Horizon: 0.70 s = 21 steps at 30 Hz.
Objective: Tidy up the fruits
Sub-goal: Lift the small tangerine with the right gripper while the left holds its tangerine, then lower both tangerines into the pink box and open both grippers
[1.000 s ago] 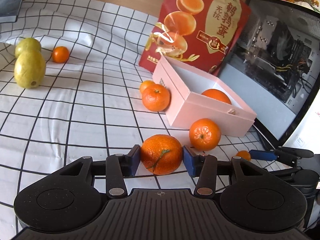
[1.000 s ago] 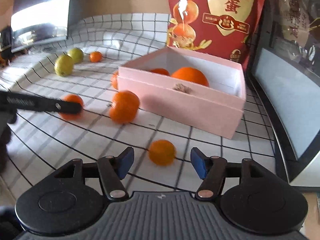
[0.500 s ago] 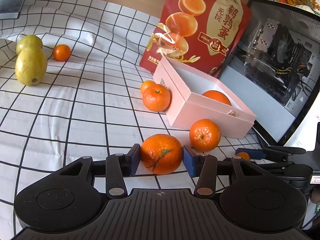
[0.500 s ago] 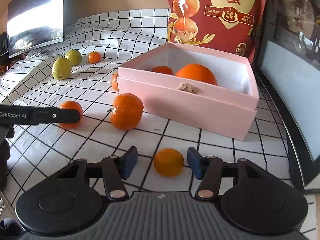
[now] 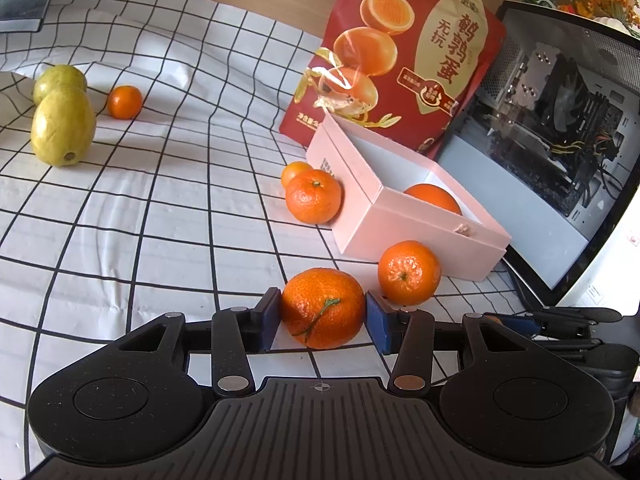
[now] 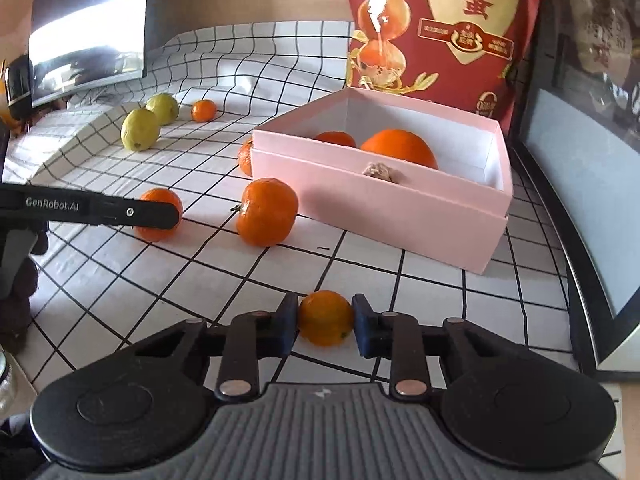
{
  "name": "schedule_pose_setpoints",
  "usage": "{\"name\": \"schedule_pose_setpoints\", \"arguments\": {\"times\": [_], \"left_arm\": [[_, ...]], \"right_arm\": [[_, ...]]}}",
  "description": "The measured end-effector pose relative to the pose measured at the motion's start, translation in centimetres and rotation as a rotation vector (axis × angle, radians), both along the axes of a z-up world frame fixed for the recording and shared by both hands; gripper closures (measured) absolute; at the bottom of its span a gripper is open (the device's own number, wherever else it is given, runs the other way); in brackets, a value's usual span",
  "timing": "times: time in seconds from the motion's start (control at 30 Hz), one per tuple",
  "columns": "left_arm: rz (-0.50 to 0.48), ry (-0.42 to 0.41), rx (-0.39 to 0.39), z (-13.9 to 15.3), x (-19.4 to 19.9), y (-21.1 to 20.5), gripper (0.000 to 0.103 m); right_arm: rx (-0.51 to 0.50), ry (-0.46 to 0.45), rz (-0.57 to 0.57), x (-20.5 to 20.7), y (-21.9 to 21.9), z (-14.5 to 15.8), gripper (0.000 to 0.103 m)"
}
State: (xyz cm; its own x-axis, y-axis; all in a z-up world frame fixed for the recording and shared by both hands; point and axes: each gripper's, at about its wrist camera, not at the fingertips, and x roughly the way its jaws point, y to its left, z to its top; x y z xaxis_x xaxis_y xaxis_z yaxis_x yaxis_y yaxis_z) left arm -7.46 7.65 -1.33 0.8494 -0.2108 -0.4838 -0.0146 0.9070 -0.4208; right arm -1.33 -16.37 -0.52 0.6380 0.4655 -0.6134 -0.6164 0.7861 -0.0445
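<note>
Checked white cloth covers the table, with a red snack bag and an open computer case at the far right. Only the right wrist view shows the dark monitor far left and two oranges in the pink box. The left gripper clamps a large mandarin; the right gripper pinches a small mandarin, both near the box.
</note>
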Motion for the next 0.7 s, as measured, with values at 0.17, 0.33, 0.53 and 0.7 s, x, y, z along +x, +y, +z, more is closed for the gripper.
{"name": "schedule_pose_setpoints", "arguments": {"times": [0.17, 0.33, 0.53, 0.7], "left_arm": [[-0.009, -0.056, -0.014, 0.8, -0.2, 0.1, 0.052], [-0.030, -0.169, 0.009, 6.2, 1.8, -0.3, 0.052], [-0.154, -0.216, -0.041, 14.3, 9.8, -1.3, 0.052], [-0.201, -0.079, -0.098, 14.3, 18.3, -2.2, 0.052]], "right_arm": [[0.058, 0.010, -0.026, 0.6, -1.0, 1.0, 0.075], [0.132, -0.051, -0.028, 1.2, -1.6, 5.2, 0.075], [0.194, -0.113, -0.048, 4.4, -0.4, 11.9, 0.075], [0.216, -0.042, -0.107, 10.0, 0.8, 14.4, 0.075]]}}
